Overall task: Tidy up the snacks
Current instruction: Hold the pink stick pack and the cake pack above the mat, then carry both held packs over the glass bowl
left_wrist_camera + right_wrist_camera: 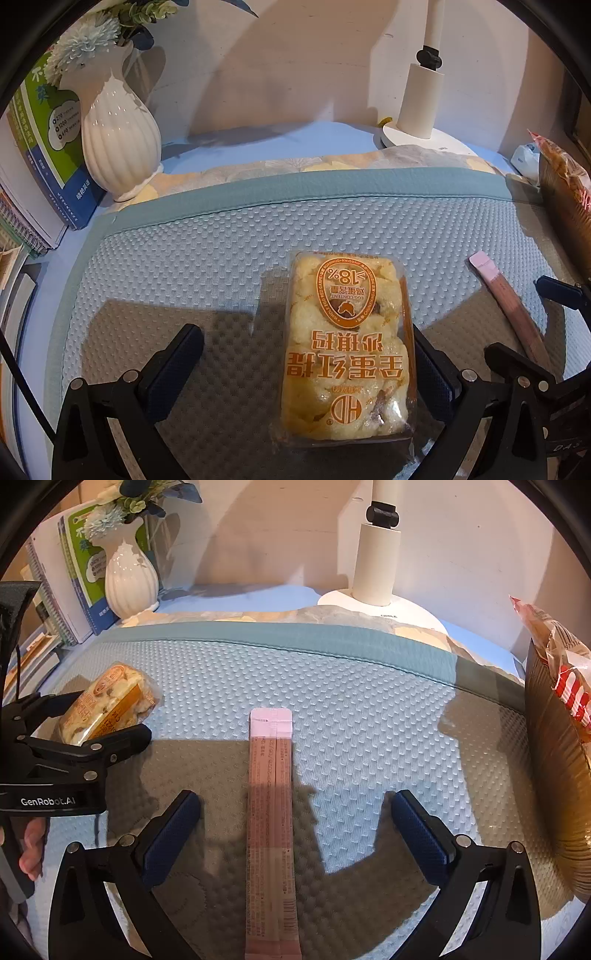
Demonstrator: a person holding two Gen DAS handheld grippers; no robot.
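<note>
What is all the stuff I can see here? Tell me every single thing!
snack cake pack: one, yellow with orange print, on the mat between the left claw's fingers
stick packet: one, pink, long, on the mat between the right claw's fingers
mat: one, light blue, bumpy, under both snacks
cardboard box: one, brown, far right, snack bags poking out
vase: one, white, ribbed, back left, holding flowers
books: several, green and white, behind the vase
lamp: one, white, back right
left claw: one, black with blue pads, open
right claw: one, black with blue pads, open
hand: one, lower left, holding the left claw's handle
</note>
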